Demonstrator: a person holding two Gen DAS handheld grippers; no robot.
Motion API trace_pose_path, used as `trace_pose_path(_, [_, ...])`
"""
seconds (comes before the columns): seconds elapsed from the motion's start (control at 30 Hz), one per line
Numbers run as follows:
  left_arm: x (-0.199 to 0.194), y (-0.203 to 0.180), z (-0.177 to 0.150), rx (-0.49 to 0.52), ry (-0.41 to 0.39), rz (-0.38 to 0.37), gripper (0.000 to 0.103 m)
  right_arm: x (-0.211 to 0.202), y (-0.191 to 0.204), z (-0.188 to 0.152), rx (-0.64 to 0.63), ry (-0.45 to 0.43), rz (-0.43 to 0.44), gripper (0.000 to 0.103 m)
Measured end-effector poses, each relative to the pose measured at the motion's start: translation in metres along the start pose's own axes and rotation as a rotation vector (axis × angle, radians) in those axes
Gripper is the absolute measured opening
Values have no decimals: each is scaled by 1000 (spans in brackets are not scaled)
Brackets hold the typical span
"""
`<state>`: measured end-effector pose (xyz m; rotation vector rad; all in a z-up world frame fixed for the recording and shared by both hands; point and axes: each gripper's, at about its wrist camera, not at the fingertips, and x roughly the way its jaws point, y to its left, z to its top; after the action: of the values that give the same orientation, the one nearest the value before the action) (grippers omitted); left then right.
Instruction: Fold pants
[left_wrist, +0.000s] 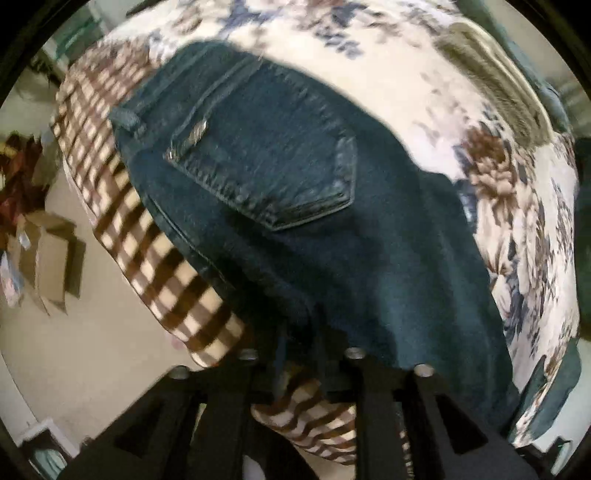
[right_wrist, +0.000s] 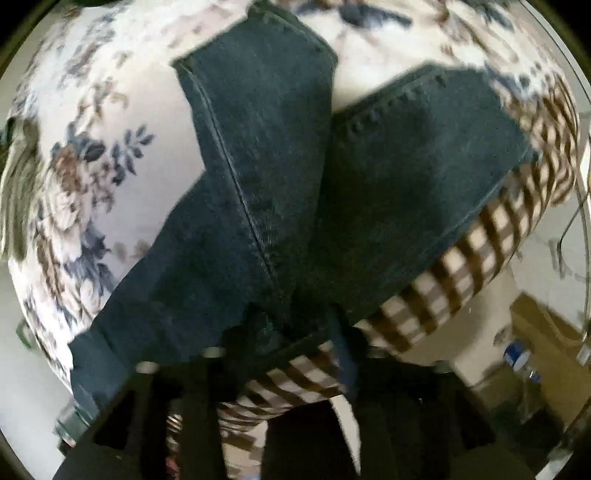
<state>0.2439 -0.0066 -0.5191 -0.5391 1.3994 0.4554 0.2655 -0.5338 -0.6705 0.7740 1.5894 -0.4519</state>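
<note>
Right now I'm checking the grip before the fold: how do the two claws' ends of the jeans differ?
The left claw grips the jeans near the seat, where a back pocket with rivets shows. The right claw grips lower down, where the two legs spread apart, pocketless, hems visible. Both pinch dark denim at the edge of the bed.

One pair of jeans (left_wrist: 280, 192) — two legs, one back pocket (left_wrist: 269, 162) — two grippers (left_wrist: 299, 354).

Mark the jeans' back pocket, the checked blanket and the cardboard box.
back pocket (left_wrist: 269, 162), left wrist view, pocket face.
checked blanket (left_wrist: 122, 225), left wrist view, edge strip.
cardboard box (left_wrist: 51, 266), left wrist view, side panel.
</note>
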Motion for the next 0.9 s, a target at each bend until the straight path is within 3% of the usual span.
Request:
trace_pose_path(0.03, [-5, -5, -1, 17, -11, 6, 44, -8, 0, 0, -22, -33, -7, 55])
trace_pose_path(0.07, [-9, -12, -2, 38, -29, 21, 75, -19, 0, 1, -47, -73, -11, 59])
trace_pose_path(0.1, [-14, -17, -3, 60, -52, 50, 86, -31, 4, 5, -78, -132, -33, 62])
trace_pose_path(0.2, [-16, -33, -3, 125, -117, 96, 86, -43, 28, 28, -171, -233, -80, 73])
trace_pose_path(0.27, [-6, -48, -2, 164, -109, 113, 86, -34, 55, 55, -229, -284, -108, 78])
trace_pose_path(0.37, [8, -73, -6, 213, -82, 98, 86, -8, 78, 87, -264, -318, -86, 79])
trace_pose_path(0.47, [13, -101, -16, 308, -86, 108, 86, 20, 90, 106, -279, -279, -138, 78])
trace_pose_path(0.5, [13, -111, -21, 342, -89, 109, 86, 26, 88, 109, -280, -260, -165, 72])
trace_pose_path(0.57, [14, -123, -28, 389, -88, 102, 86, 21, 79, 107, -284, -284, -199, 12])
trace_pose_path(0.6, [15, -130, -33, 415, -81, 97, 86, 10, 66, 104, -266, -312, -182, 7])
trace_pose_path(0.77, [19, -140, -50, 453, -45, 86, 86, -51, -22, 85, -78, -422, -126, 5])
trace_pose_path(0.83, [22, -141, -54, 453, -26, 84, 86, -61, -68, 81, 22, -408, -69, 5])
trace_pose_path(0.9, [23, -138, -58, 449, -12, 84, 86, -49, -113, 80, 128, -311, 40, 10])
